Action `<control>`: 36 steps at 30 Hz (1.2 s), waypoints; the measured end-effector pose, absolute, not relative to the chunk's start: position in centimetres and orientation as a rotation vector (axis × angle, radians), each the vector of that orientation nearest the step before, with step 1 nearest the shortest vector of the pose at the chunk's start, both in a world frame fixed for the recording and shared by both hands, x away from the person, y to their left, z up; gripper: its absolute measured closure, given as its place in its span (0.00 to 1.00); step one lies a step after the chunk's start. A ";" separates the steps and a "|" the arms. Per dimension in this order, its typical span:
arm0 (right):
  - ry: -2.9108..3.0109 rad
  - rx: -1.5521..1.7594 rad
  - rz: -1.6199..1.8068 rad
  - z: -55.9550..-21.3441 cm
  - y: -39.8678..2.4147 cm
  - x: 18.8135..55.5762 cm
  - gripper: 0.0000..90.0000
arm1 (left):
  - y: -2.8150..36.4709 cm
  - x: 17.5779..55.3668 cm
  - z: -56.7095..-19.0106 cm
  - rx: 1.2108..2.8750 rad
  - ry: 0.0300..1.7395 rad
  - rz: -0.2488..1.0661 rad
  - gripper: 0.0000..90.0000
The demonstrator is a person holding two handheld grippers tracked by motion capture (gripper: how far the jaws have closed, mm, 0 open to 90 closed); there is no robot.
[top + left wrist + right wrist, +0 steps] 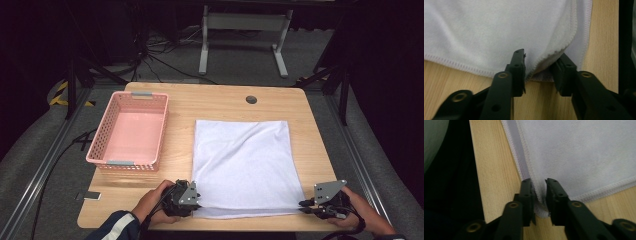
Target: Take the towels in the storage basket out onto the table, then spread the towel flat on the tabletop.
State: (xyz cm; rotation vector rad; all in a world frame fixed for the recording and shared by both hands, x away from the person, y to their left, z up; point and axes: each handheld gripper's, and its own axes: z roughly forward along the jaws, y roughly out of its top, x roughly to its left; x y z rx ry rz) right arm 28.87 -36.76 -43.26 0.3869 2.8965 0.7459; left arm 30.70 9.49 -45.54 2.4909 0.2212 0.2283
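From above, the white cloth lies flat on the surface between both tongs, while the left tongs show jaws spread around its raised corner and the right tongs pinch the other near corner's folded edge.

- Cloth: plain white, with a faint lilac cast in the gripper views, possibly just the lighting.
- Basket: pink, perforated walls, grey handles.
- Table: light wood grain.
- Left gripper, right gripper: black, with grey plates.
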 end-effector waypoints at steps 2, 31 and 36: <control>2.913 0.386 0.743 -43.3 -36.9 28.9 0.71 | 10.2 30.9 -45.3 2.425 0.289 0.215 0.51; 2.534 0.736 1.061 -38.5 -14.8 49.2 0.57 | 7.9 29.3 -47.2 2.339 0.563 0.253 0.19; 2.558 0.720 1.015 -39.8 -10.4 51.2 0.56 | 8.3 29.6 -47.3 2.335 0.574 0.273 0.17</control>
